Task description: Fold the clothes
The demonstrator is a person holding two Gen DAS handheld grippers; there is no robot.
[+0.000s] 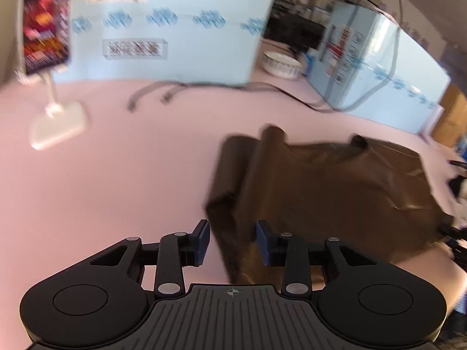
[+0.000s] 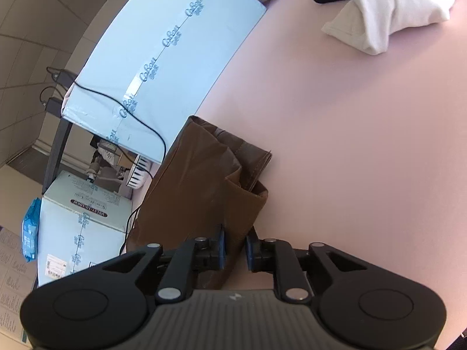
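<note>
A brown garment (image 1: 321, 180) lies partly folded on the pink table (image 1: 131, 175), with a rolled fold along its near-left edge and creases across the top; in the left wrist view the left gripper (image 1: 233, 240) hangs over that near edge with its blue-padded jaws standing apart, a strip of the brown cloth showing in the gap between them but neither pad pressing on it, so it reads as open; in the right wrist view the right gripper (image 2: 235, 248) has its jaws drawn close together with a narrow fold of the garment (image 2: 204, 180) running down between the pads, pinched there, so it grips the cloth; a white garment (image 2: 388, 8) lies bunched at the far side of the table, well apart from the brown one; light blue cartons (image 2: 172, 49) stand along the table's edge, with a black cable (image 2: 137, 119) trailing over one; a white bowl (image 1: 281, 62) sits far back between the cartons.
</note>
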